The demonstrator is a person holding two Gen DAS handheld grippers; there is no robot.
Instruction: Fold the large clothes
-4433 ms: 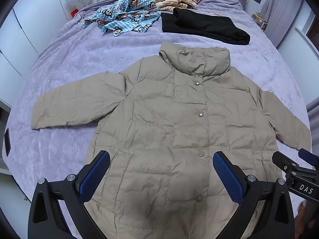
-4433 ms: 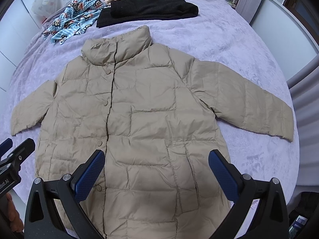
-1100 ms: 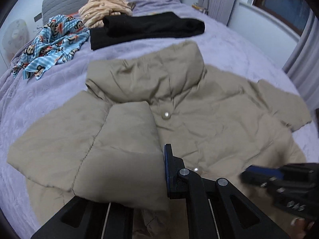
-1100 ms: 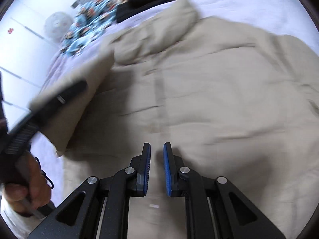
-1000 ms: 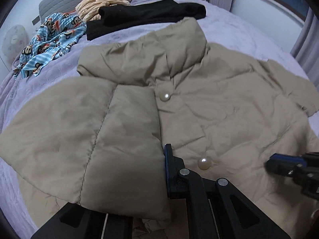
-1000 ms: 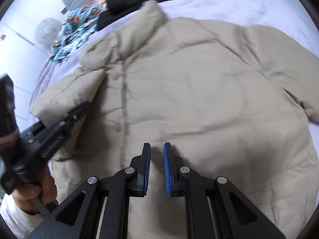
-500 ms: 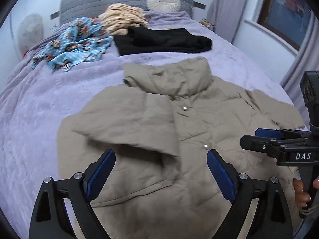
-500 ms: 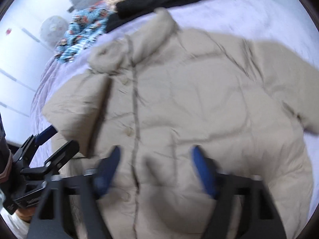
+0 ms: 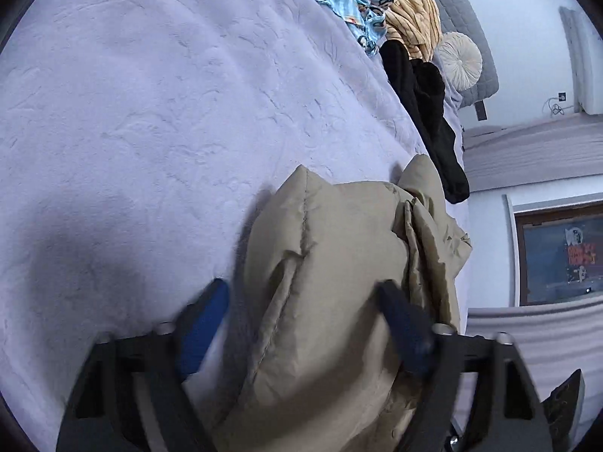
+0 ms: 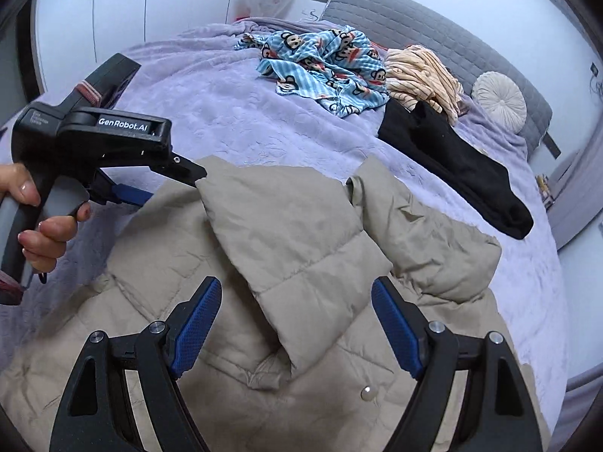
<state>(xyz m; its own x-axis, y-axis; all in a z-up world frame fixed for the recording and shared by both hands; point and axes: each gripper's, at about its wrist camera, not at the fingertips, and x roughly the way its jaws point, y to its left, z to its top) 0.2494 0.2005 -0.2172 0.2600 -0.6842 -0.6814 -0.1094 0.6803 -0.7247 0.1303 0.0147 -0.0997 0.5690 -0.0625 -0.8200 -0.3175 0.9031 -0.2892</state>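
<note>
In the left wrist view, the left gripper (image 9: 301,324) is now rolling onto its side at the jacket's left edge, where half a second ago it was hovering level above the garment; its fingers (image 9: 203,326) are standing wide apart with a puffy fold of the beige jacket (image 9: 339,263) bulging between them, not yet pinched, though whether the pads are touching cloth is hard to tell through the blur. In the right wrist view, the right gripper (image 10: 297,329) is hovering with fingers apart over the jacket's front, gripping nothing, while the left sleeve (image 10: 294,248) is lying folded diagonally across the chest, so the first fold looks done and the side panel looks next. The jacket is lying on the purple bed (image 10: 226,113), its long axis running near to far, collar (image 10: 422,233) pointing far-right toward the black garment (image 10: 452,162)
</note>
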